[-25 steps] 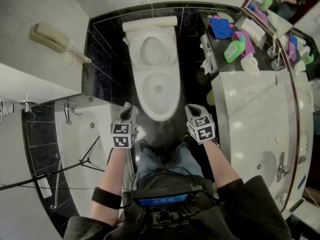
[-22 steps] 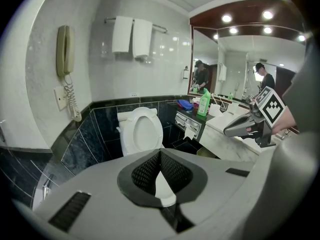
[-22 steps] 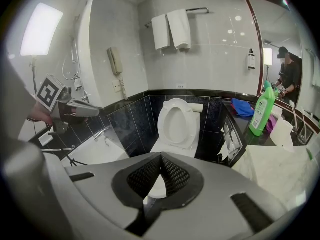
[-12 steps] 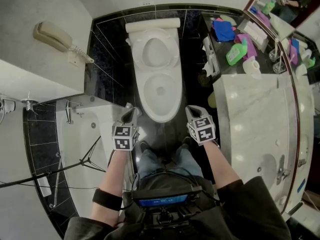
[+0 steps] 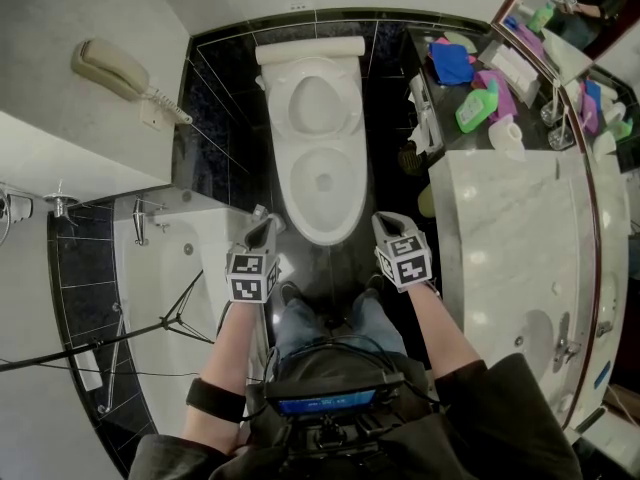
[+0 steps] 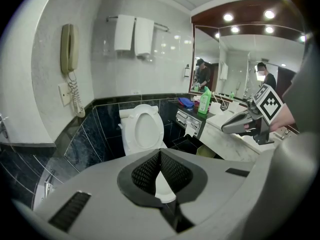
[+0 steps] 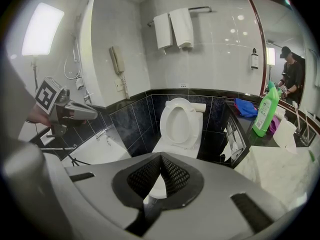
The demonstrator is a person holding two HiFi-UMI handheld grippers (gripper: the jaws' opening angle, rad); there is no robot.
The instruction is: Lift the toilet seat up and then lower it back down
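Marble counter [image 5: 500, 238] beside toilet [image 5: 322, 226], bathtub [image 5: 180, 258] opposite

the white oval seat [image 5: 282, 100] stood raised, leaning back against the tank [image 5: 305, 49], its ring facing forward. the bowl [image 5: 322, 230] beneath it lay open and uncovered.

We see only small shifts. Our head view has drifted, so the toilet [image 5: 322, 158] and the wall phone [image 5: 112, 68] now sit slightly further right in the frame than a second ago. Our left gripper [image 5: 262, 228] has edged a little rightward and lower in that view, alongside them.
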